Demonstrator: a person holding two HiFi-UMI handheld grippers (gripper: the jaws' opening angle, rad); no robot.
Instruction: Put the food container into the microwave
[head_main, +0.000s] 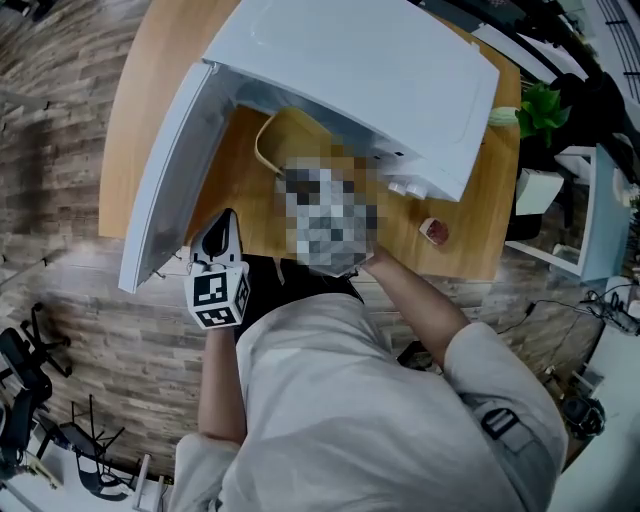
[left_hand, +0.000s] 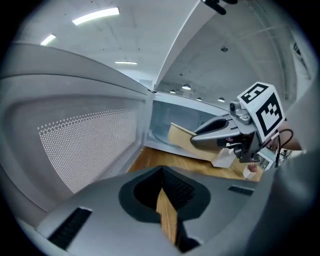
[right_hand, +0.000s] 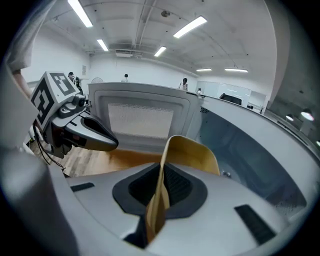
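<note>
The food container (head_main: 290, 135), a tan bamboo-coloured tub, sits in the mouth of the white microwave (head_main: 370, 60), whose door (head_main: 165, 170) swings wide to the left. My right gripper (right_hand: 160, 200) is shut on the container's thin wall (right_hand: 192, 152); in the head view a mosaic patch covers it. The left gripper view shows it (left_hand: 195, 140) holding the container (left_hand: 181, 136) at the cavity. My left gripper (head_main: 228, 220) hovers over the table beside the open door, shut and holding nothing (left_hand: 162, 187); only a sliver of table wood shows behind its tips.
The microwave stands on a wooden table (head_main: 470, 240). A small white cup with something red (head_main: 435, 231) sits on the table right of the microwave. The perforated door panel (left_hand: 85, 145) is close on my left. A green plant (head_main: 540, 105) stands beyond the table's right end.
</note>
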